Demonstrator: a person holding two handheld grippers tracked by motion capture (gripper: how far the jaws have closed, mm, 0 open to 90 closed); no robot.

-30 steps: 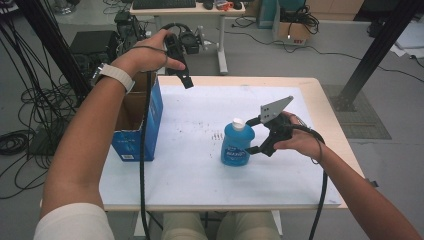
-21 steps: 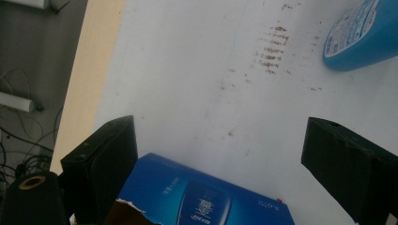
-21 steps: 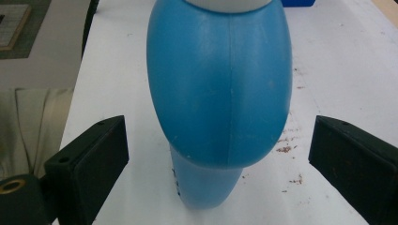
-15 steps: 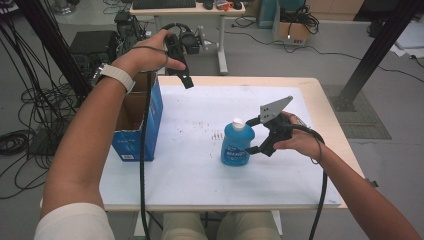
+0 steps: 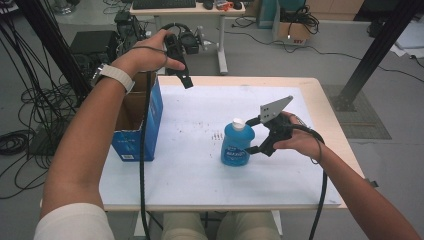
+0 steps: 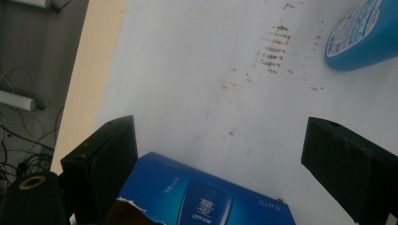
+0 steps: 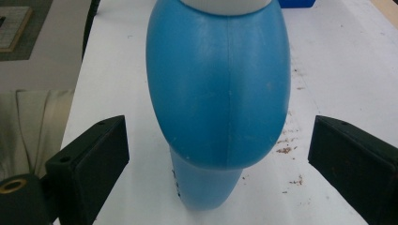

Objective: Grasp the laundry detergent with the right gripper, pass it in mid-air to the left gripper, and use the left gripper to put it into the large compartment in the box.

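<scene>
The blue bottle [image 5: 237, 144] stands upright on the surface [image 5: 190, 165], right of the open box [image 5: 145, 120]. The right gripper [image 5: 255, 135] brackets it, jaws apart, not yet clamped. The left gripper [image 5: 182, 75] hovers above the box, jaws apart; packing remains.

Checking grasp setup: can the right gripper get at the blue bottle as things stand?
Probably yes. The right gripper is open, its jaws to either side of the upright blue bottle, with nothing between them.

The left gripper [image 5: 186, 80] hangs high at ten o'clock, arm stretched forward, wrist bent, jaws wide apart and pointing down. The right gripper [image 5: 254, 135] sits low at three o'clock, jaws spread, pointing toward nine.
</scene>
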